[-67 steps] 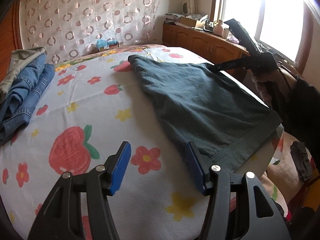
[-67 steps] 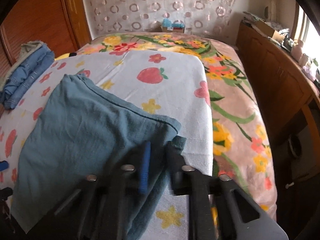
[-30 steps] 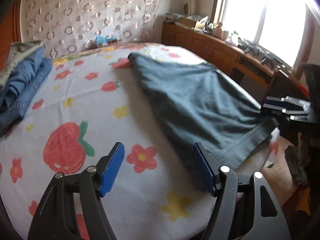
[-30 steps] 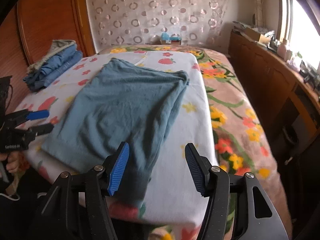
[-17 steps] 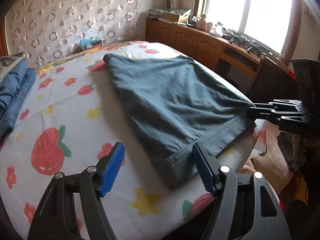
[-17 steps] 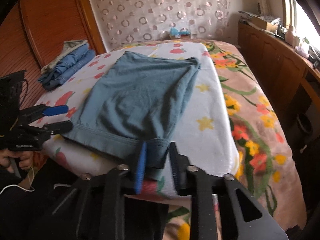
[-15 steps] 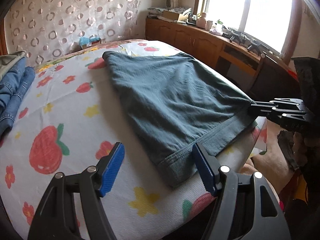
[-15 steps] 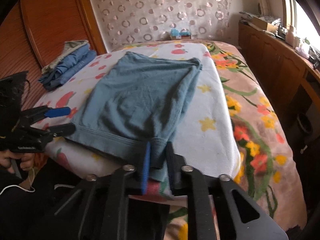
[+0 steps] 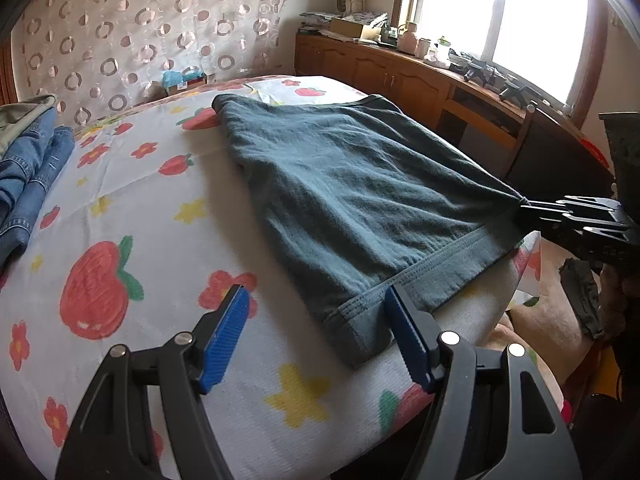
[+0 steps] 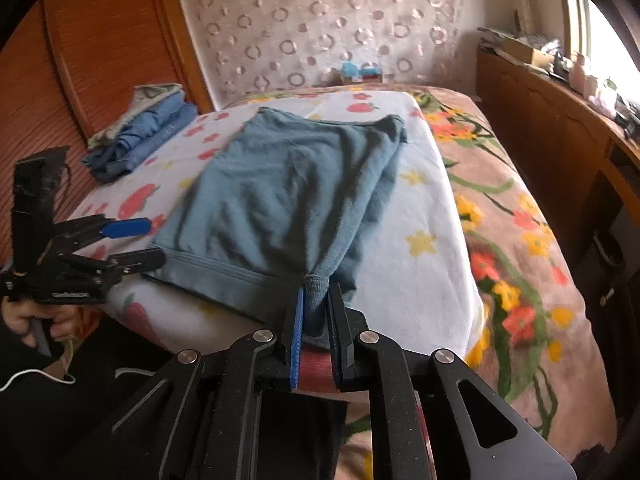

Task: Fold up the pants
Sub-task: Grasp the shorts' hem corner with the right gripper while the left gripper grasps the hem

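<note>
Dark teal pants (image 9: 352,184) lie flat on a white bed sheet with strawberry and flower print (image 9: 132,216), waistband at the near edge. My left gripper (image 9: 316,320) is open, its jaws on either side of the near left waistband corner (image 9: 356,332). My right gripper (image 10: 316,292) is shut on the right waistband corner and lifts the cloth slightly. The pants (image 10: 288,192) also show in the right wrist view, where the left gripper (image 10: 138,240) stands open at their left corner. The right gripper (image 9: 532,210) shows in the left wrist view pinching the cloth.
A stack of folded jeans (image 9: 24,168) lies at the far left of the bed, also in the right wrist view (image 10: 140,136). A floral blanket (image 10: 512,216) covers the bed's right side. A wooden cabinet with clutter (image 9: 400,68) stands under the window.
My right gripper closed on the right waistband corner and has pulled it taut. My left gripper moved closer to the left waistband corner and stays open.
</note>
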Motion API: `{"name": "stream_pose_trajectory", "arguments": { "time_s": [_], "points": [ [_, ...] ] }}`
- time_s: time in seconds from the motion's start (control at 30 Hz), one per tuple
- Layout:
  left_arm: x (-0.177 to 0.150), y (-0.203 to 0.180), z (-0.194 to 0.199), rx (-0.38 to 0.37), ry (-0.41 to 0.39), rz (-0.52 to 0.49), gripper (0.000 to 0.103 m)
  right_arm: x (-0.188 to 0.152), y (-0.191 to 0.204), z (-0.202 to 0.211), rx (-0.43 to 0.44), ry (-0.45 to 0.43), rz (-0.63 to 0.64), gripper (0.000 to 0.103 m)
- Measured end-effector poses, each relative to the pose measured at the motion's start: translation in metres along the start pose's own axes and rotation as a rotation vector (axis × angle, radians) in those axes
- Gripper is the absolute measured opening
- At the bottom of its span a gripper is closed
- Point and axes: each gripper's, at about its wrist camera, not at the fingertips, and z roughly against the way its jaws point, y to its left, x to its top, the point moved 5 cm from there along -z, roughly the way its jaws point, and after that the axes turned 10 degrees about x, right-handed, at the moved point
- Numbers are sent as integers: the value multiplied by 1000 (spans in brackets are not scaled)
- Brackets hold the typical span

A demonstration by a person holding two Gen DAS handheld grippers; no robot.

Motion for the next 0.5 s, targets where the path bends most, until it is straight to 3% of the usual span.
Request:
{"name": "stream_pose_trajectory", "arguments": {
  "time_s": [0.07,0.17,0.47,0.5],
  "points": [
    [0,1,0,-2,1,3,70,-2,-2,-1,-15,4,3,18],
    [-1,2,0,-3,0,4,70,-5,-6,-4,-29,17,-8,37],
    [-2,2,0,-5,-1,2,70,-10,-8,-10,-31,19,-21,39],
    [-3,1,0,-8,-2,1,66,-10,-7,-11,-29,19,-22,39]
  ]
}}
